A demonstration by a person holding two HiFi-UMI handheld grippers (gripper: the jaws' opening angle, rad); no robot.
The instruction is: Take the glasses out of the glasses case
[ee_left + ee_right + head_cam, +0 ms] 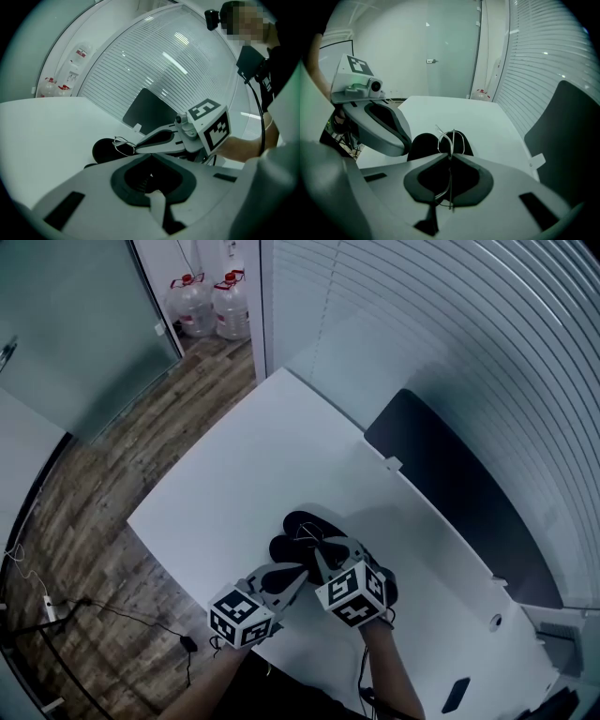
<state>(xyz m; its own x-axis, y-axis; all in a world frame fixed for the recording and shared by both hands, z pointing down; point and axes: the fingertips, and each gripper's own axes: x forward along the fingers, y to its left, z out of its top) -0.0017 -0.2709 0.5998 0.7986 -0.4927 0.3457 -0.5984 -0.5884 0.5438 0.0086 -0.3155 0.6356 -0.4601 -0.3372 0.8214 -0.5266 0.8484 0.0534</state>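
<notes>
The black glasses case [298, 531] lies open on the white table [244, 474], near its front edge. Thin wire-framed glasses [449, 139] rise out of the case, and my right gripper [450, 154] is shut on the frame. In the head view that right gripper [314, 549] points steeply down over the case. From the left, my left gripper [292, 570] reaches the near edge of the case with its jaws closed on it. In the left gripper view the left gripper [150, 157] sits just behind the case [105, 150], with the glasses [123, 145] at the right gripper's tip.
A dark flat panel [450, 493] leans against the blinds at the table's far right. A small black object [457, 695] lies at the table's near right. Water bottles [211, 304] stand on the wooden floor beyond the table. The table's left edge drops to the floor.
</notes>
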